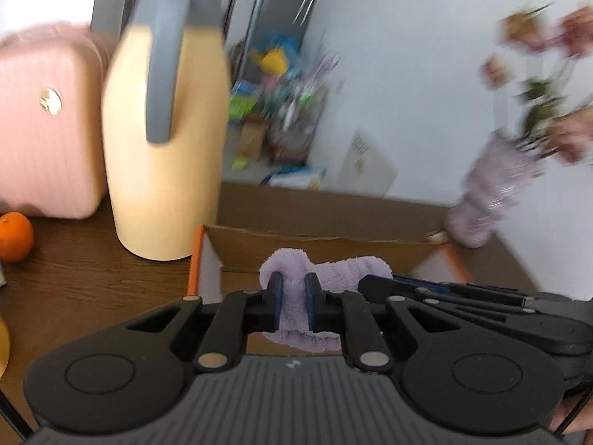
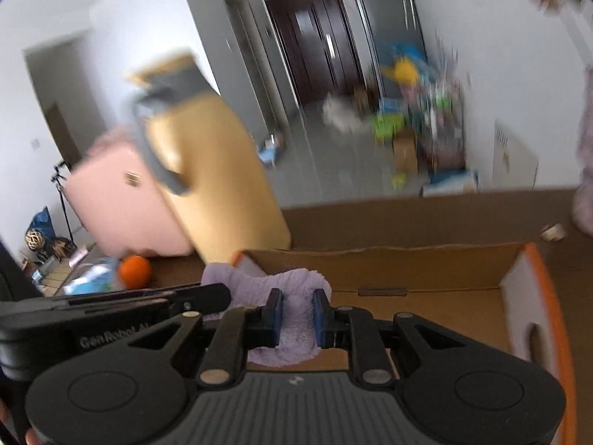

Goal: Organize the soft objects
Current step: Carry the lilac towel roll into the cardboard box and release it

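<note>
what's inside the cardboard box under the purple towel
Only bare cardboard floor shows inside the cardboard box. The purple towel, pinched by both grippers, and the fingers hide the near part of the floor.

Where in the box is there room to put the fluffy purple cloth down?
Both the left hand-held gripper and right hand-held gripper pinch the fluffy purple cloth over the cardboard box. The box floor to the right, toward the orange-edged end wall, looks bare. It is crowded left of the box: yellow jug, pink case, orange.
</note>
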Tool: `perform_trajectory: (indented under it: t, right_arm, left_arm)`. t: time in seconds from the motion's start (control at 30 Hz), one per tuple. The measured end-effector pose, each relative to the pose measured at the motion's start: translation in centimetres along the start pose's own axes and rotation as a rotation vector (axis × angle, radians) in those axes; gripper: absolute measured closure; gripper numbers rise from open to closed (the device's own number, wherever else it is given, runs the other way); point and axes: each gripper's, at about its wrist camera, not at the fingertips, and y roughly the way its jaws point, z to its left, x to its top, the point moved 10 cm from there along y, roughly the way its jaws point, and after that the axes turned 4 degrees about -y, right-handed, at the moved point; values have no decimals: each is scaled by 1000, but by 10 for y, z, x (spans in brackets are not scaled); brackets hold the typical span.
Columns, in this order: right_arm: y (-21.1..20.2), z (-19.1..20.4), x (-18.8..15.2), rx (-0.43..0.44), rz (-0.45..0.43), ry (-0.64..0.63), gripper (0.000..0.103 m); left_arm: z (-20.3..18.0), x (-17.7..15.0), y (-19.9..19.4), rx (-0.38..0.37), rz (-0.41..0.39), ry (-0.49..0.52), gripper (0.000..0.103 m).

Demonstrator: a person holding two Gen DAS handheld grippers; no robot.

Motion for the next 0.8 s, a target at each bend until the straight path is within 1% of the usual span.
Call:
perform_trajectory:
  t: [0.07, 0.13, 0.17, 0.23, 0.3, 0.33, 0.37, 0.4, 0.43, 0.5, 0.53, 0.57, 0.63, 0.67, 0.73, 0.77, 0.8]
  right_arm:
    - [38, -8, 3, 5, 46, 13, 86]
    - [65, -14, 4, 3, 78, 27, 86]
    - [77, -17, 3, 2, 97, 38, 85]
    - [91, -17, -2, -1, 127, 50, 78]
    - [101, -18, -5, -9, 150, 52, 78]
    - [104, -19, -5, -10, 151, 53, 75]
    - [104, -21, -5, -13, 146, 55, 71]
    - [99, -24, -5, -26, 133, 63, 63]
    - [91, -27, -4, -35, 112, 79, 57]
    - [67, -28, -7, -51, 90, 77, 57]
    - [48, -28, -6, -63, 63, 62, 58]
    - [29, -35, -2, -79, 35, 48, 58]
    - [-21, -35, -4, -114, -19, 41, 57]
    - [-57, -35, -8, -128, -53, 43, 56]
    - [-117, -35, -19, -156, -101, 41, 42]
    - [-153, -36, -27, -183, -130, 18, 39]
    - [-183, -35, -34, -210, -157, -14, 37]
  left_arm:
    - [10, 3, 34, 41, 40, 17, 89]
    - [21, 5, 57, 68, 58, 20, 86]
    - [27, 2, 64, 78, 67, 8, 85]
    - [34, -1, 75, 101, 92, -11, 84]
    - [34, -1, 75, 103, 89, 13, 82]
    - [34, -2, 74, 104, 83, 21, 81]
    - [34, -3, 73, 100, 79, 27, 77]
    - [34, -3, 70, 98, 74, 31, 71]
    - [33, -2, 64, 102, 60, 35, 69]
    - [31, -1, 39, 104, 12, 58, 66]
    - [29, -1, 23, 105, -14, 68, 66]
    - [27, -2, 2, 106, -41, 74, 66]
    - [24, -6, -42, 103, -85, 71, 61]
    - [22, -11, -71, 110, -114, 73, 59]
    - [19, -20, -122, 125, -168, 87, 45]
    - [17, -25, -148, 133, -204, 103, 41]
    - [14, -32, -177, 141, -248, 126, 34]
